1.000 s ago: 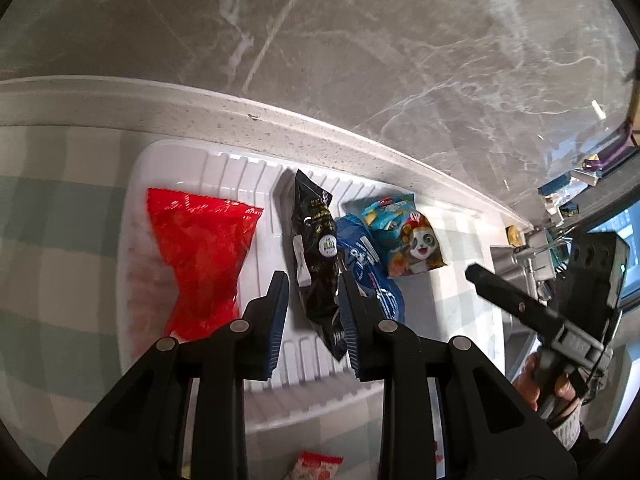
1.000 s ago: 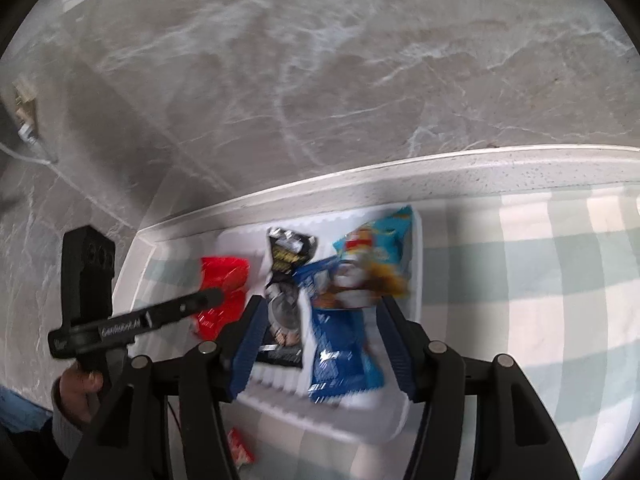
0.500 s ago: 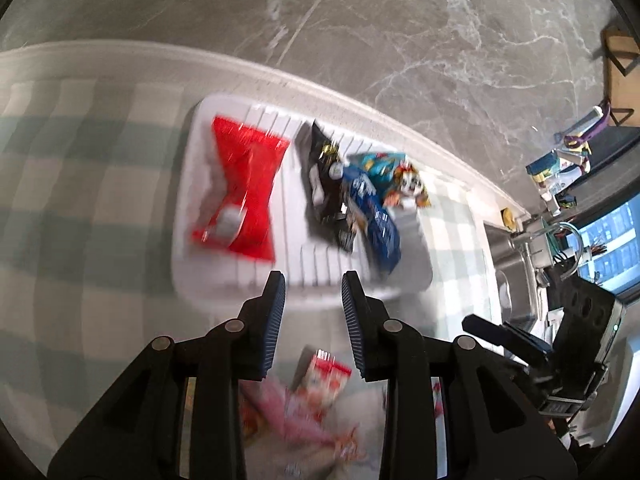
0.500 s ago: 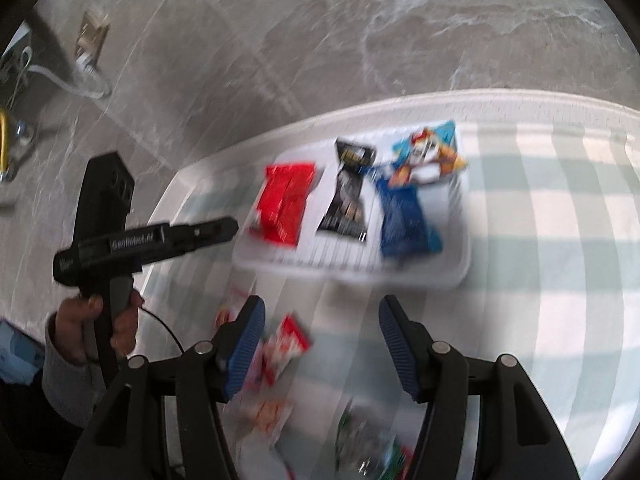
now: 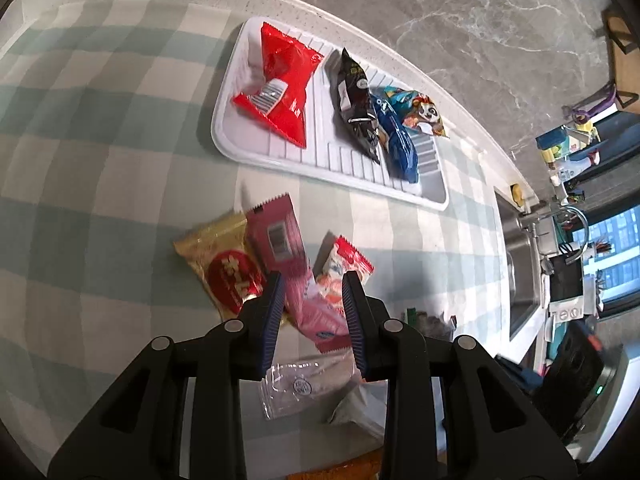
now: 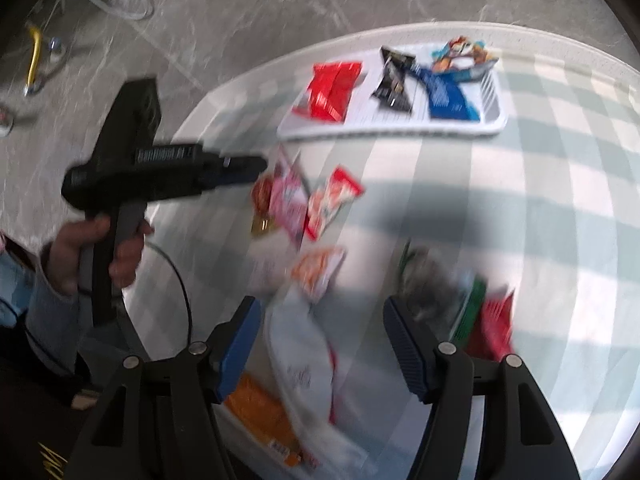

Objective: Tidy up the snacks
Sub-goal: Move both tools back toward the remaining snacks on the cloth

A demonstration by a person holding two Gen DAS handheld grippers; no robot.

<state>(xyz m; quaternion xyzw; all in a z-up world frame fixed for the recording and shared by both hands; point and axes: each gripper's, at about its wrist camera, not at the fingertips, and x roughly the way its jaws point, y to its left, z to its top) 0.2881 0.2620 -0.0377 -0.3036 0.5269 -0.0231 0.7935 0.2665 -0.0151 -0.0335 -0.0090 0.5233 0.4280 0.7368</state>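
Both claws have pulled back from the far white tray [image 5: 434,196] to the near loose packets [image 5: 276,236], left claw [image 5: 314,294] narrowly parted, right claw [image 6: 322,320] wide, both empty for picking.

Grey veined marble floor [image 5: 460,20] surrounds a tabletop [image 5: 100,140] covered in pale green-and-white check. Window [image 5: 608,252] and steel sink [image 5: 520,272] lie beyond its right edge.

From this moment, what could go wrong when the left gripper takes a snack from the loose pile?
1. The pink packet overlaps the red-white packet and the gold packet, so the open left gripper may pinch two together.
2. The white tray is crowded on its right side; a new snack may land on the blue packet.
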